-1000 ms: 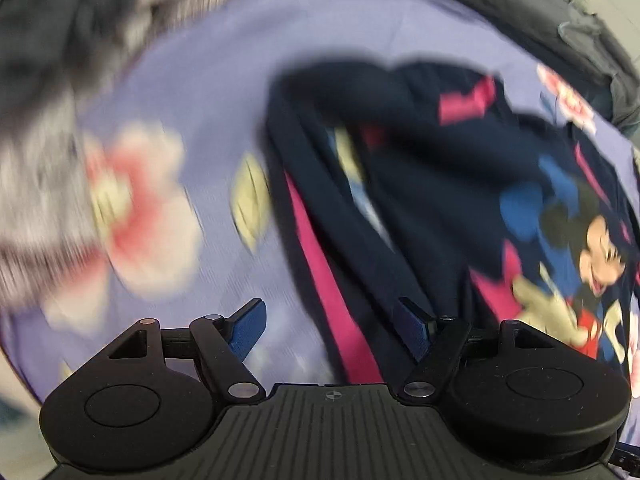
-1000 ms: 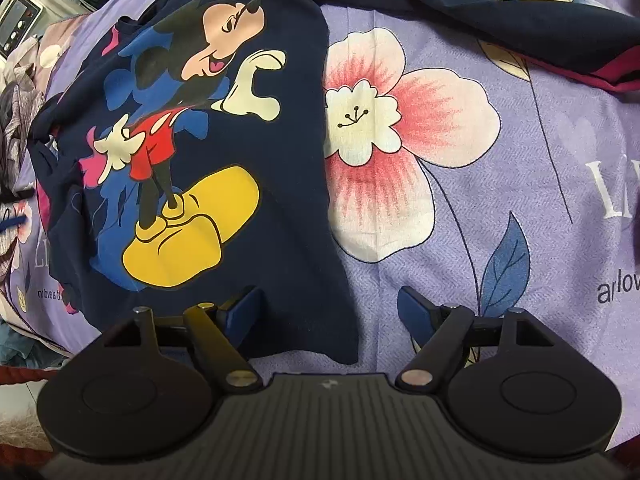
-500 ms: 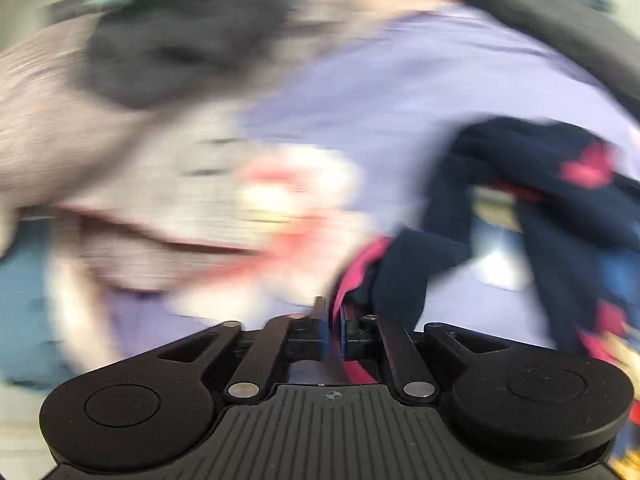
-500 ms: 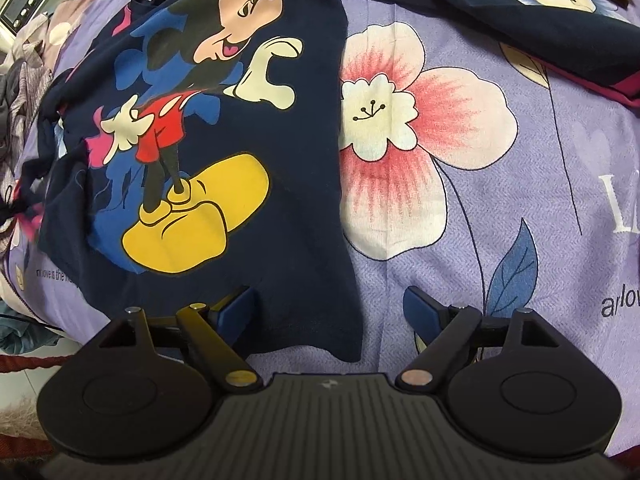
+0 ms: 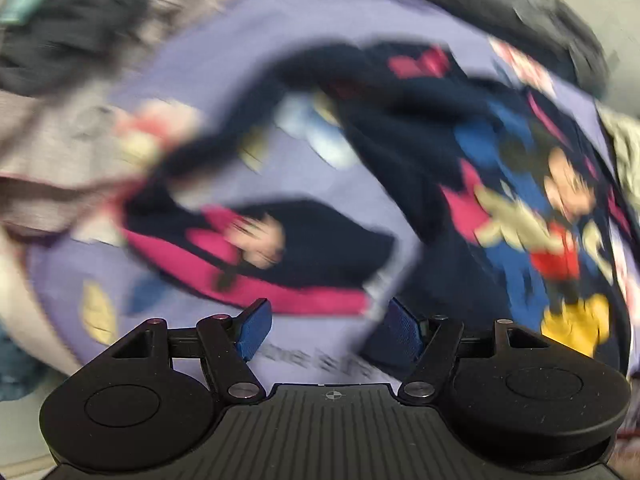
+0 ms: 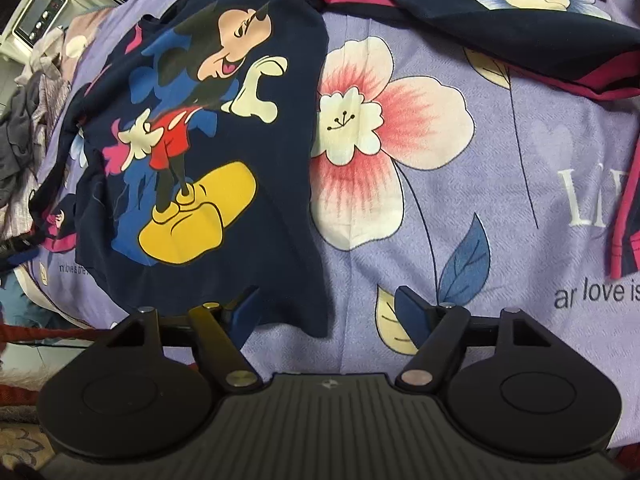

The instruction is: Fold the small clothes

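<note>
Both of my hand-held grippers point steeply down at the bed. My right hand-held gripper (image 6: 326, 314) has its jaws closing, though they still stand well apart; the bottom hem corner of the navy shirt (image 6: 276, 160) lies between them, just beside the left blue pad (image 6: 244, 320), and neither pad presses on the cloth. My left hand-held gripper (image 5: 330, 328) has its jaws opening, spread wide with nothing gripped; only the purple sheet (image 5: 312, 360) and some printed lettering show between its blue fingertips (image 5: 254, 330). That view is smeared with blur.

Just beyond my left fingertips lies a navy sleeve (image 5: 320, 248) with a pink band along its edge, flat on the sheet. Farther and to the right, the shirt's body shows its cartoon mouse print (image 5: 556, 216).

From the right wrist, the shirt lies spread face up on the bedsheet's left half, the mouse print (image 6: 200, 136) with yellow shoes toward me. Right of it a big pink-and-cream flower (image 6: 380, 136) is printed on the sheet. Beyond that, a navy sleeve with pink trim (image 6: 500, 28) stretches across the far side. At the far left edge sits a heap of grey clothes (image 6: 24, 132), and past it a white appliance (image 6: 38, 16).
</note>
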Demonstrator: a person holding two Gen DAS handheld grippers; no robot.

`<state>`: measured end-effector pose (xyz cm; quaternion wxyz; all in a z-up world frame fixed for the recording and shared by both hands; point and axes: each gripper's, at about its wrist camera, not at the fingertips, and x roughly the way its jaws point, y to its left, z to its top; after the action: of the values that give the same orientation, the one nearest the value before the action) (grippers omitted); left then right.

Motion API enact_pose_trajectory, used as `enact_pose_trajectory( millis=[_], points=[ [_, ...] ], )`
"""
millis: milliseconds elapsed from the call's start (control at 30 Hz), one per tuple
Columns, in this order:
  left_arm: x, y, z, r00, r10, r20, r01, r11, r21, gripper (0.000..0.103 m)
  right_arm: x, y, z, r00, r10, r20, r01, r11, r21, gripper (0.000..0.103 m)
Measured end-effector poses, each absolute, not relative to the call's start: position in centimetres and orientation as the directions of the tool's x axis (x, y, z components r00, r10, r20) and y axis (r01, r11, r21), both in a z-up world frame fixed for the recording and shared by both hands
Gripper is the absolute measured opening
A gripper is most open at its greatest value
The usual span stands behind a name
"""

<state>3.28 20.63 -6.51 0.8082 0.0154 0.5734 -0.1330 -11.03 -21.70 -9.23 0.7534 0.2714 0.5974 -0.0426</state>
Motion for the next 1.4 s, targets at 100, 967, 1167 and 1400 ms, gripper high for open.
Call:
enact_pose_trajectory(
  millis=[100, 967, 1167, 1400],
  points=[
    [3.5, 19.3, -9.3, 0.262, -0.200, -0.944, 0.230, 0.963, -0.141, 0.103, -10.4, -21.1, -10.4, 0.269, 0.274, -0.923, 0.389, 0.846, 0.364, 0.073],
    [-0.5, 21.5, -8.8, 0.040, -0.124, -0.992, 0.332, 0.938, -0.104, 0.038, -11.2, -18.7, -7.4, 0.124, 0.312, -0.942, 0.209, 0.920, 0.333, 0.006],
    [0.0, 21.7, -10.4, 0.043, -0.070, -0.997, 0.284, 0.957, -0.055, 0.092, -11.7, -18.6, -10.6, 0.068, 0.246, -0.967, 0.257, 0.932, 0.255, 0.020],
    [1.2, 23.7, -4.7, 0.251, -0.008, -0.968, 0.208, 0.977, 0.045, 0.103, -13.7, -22.9, -6.6, 0.251, 0.174, -0.952, 0.379, 0.888, 0.262, 0.040]
  ],
)
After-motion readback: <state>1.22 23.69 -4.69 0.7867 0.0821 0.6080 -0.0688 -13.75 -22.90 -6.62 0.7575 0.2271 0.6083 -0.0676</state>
